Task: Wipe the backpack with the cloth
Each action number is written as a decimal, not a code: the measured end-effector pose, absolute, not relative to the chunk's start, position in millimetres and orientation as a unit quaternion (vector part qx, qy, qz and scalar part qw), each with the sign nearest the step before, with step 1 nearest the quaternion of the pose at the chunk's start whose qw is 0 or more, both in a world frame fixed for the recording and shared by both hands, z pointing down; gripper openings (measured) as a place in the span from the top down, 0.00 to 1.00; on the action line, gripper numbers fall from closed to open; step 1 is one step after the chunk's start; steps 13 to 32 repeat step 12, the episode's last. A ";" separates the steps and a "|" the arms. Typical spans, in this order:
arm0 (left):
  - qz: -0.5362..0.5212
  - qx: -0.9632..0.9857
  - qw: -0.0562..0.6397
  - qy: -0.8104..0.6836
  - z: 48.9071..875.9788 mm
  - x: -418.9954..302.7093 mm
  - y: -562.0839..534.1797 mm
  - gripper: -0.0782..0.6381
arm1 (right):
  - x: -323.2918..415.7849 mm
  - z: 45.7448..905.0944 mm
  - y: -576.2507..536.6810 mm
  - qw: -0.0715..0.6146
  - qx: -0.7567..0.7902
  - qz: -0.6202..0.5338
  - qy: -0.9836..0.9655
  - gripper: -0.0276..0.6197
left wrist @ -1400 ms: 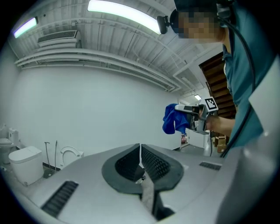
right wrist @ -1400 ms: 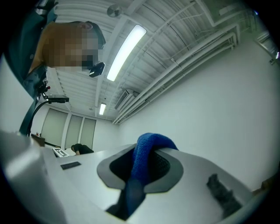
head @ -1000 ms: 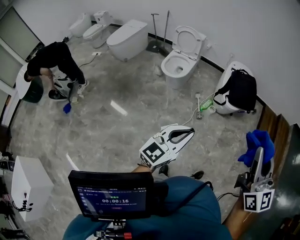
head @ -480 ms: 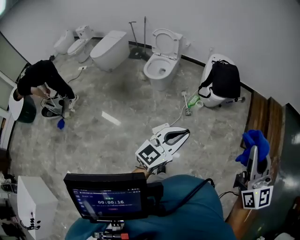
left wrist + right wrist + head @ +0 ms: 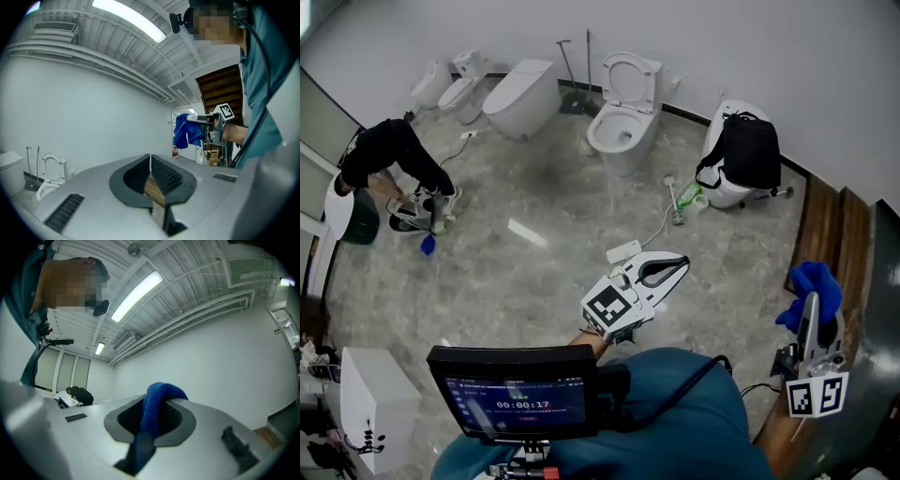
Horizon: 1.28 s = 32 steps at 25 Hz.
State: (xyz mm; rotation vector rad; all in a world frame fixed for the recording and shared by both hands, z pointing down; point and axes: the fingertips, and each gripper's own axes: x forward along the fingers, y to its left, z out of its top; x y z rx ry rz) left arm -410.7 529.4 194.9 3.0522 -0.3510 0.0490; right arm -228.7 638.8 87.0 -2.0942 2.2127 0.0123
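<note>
The right gripper's jaws clamp 1 fold of the blue cloth, a nubbly terry bunch. The left gripper's jaws sit together on nothing. Both are well apart from the black backpack, soft fabric slumped on a smooth white toilet. Hard wiping might slide it off, or tug the cloth loose.

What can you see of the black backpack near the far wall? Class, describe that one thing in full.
The backpack is black and looks like soft fabric, boxy with rounded corners. A small carry loop shows at its top and a shoulder strap hangs in a loop down its left side. It sits upright on a white toilet-like fixture close to the wall. Nothing else touches it.
</note>
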 end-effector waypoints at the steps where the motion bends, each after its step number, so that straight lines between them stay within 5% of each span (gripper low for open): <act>1: 0.016 0.992 0.035 -0.116 195.0 -411.1 529.4 0.87 | -228.1 86.7 638.7 0.048 -0.686 0.004 0.726 0.88; 32: 0.020 0.992 0.033 -0.121 197.3 -419.0 527.8 0.87 | -234.2 86.2 633.9 0.050 -0.680 0.005 0.731 0.88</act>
